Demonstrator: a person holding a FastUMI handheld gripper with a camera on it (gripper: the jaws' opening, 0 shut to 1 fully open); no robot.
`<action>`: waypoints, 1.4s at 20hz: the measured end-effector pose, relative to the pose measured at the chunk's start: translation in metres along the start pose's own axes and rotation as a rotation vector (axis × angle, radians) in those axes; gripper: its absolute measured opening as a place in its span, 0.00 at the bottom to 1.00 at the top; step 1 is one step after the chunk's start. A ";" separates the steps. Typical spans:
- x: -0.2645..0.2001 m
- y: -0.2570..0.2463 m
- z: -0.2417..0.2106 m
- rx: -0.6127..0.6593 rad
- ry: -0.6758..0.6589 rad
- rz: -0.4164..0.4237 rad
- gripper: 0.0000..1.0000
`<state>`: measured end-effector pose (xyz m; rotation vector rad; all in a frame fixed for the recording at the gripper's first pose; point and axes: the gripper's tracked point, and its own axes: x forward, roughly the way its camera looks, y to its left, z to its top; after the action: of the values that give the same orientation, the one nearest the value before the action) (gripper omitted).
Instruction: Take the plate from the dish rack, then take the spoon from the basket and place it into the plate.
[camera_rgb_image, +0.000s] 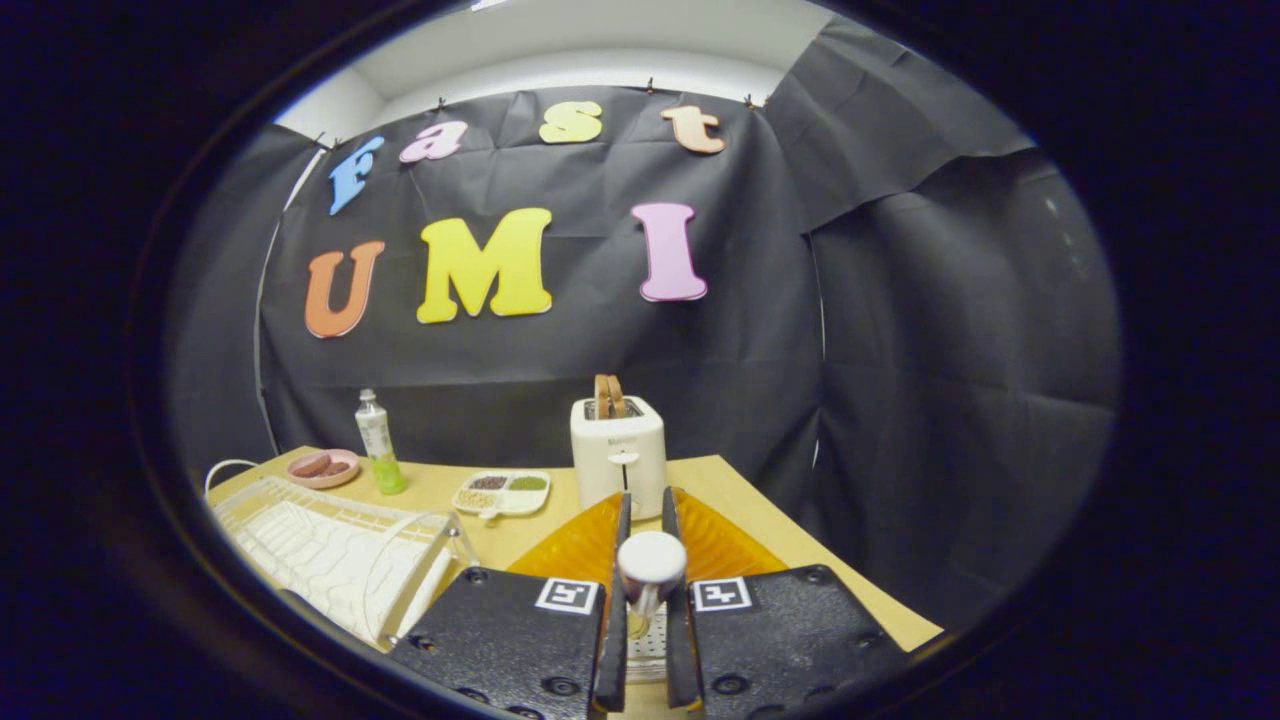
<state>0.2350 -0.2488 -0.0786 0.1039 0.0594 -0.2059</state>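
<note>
i am holding my claw (648, 600) nearly closed on the spoon (650, 566), light, stiff and slippery, gripped at its handle, just above the orange plate (570, 548) on the table (740, 500).

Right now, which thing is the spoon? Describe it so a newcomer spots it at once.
Start at the white toaster at the back of the wooden table, then come forward over the orange plate to the gripper. The spoon sits between its two black fingers, which press on it from both sides. Its round white end faces the camera, unlike the amber ribbed plate behind it.
</note>
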 end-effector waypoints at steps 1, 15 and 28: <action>-0.003 0.005 0.014 0.012 -0.006 0.003 0.21; -0.174 0.104 0.129 -0.057 -0.095 0.079 0.21; -0.270 0.274 0.004 -0.100 0.075 0.325 0.21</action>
<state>0.0282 0.0721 -0.0292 0.0207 0.1261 0.1258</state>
